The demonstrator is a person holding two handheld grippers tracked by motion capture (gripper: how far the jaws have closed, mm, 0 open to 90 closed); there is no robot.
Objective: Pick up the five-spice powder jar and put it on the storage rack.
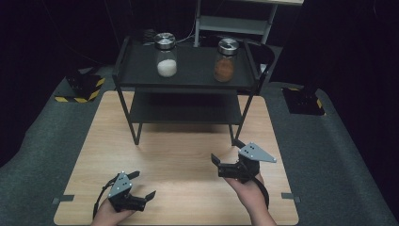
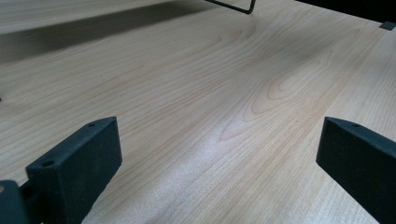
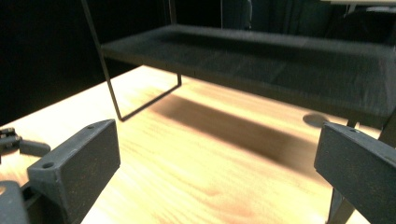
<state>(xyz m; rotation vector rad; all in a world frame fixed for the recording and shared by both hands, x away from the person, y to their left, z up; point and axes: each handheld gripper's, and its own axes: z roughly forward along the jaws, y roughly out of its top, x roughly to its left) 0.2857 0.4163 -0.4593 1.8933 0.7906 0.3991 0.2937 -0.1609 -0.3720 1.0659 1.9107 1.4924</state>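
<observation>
High view: jars [image 1: 166, 55] top rack [image 1: 188, 77].

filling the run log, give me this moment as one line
left gripper: open, empty, low over table | right gripper: open, empty, near shelf rack | white jar, orange jar: top shelf

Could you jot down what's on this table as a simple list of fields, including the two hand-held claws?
Surface: light wooden table
Stand: black two-tier metal shelf at the far side
Left jar: glass jar of white powder, steel lid, top tier
Right jar: glass jar of orange-brown powder, steel lid, top tier
Left gripper: open, holding nothing, above the near table
Right gripper: open, holding nothing, facing the shelf
</observation>
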